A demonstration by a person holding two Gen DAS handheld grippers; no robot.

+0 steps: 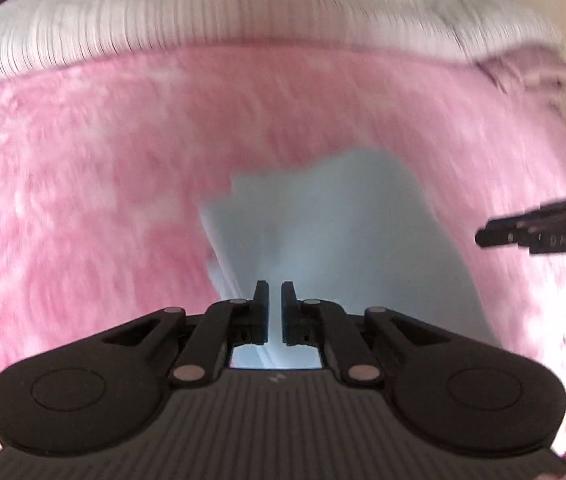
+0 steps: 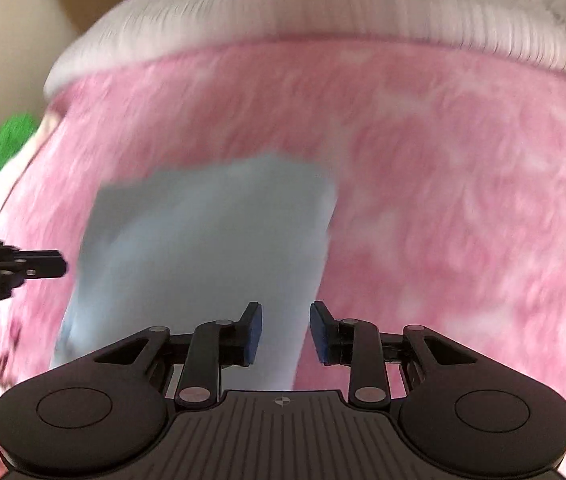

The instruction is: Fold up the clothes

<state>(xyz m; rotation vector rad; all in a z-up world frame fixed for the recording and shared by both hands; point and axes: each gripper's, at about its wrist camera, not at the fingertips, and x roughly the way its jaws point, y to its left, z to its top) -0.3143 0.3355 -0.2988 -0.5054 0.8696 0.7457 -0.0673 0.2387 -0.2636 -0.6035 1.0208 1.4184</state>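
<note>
Left tool point(image 1: 275, 292): jaws nearly shut, narrow gap, gripping nothing visibly. Right tool point(image 2: 285, 314): jaws parted, empty. Light-blue garment point(image 2: 207, 248) flat on pink blanket point(image 2: 443, 184), long axis running away from both tools.

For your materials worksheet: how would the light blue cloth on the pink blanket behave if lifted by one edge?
The light blue cloth would probably droop, since it lies flat and thin. It is likely light. The fuzzy pink blanket may grip it when pushed.

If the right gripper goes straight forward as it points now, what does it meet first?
Most likely the light blue garment lying on the pink fluffy blanket. The right gripper is open and aims at the garment's right edge; blur makes depth uncertain.
</note>
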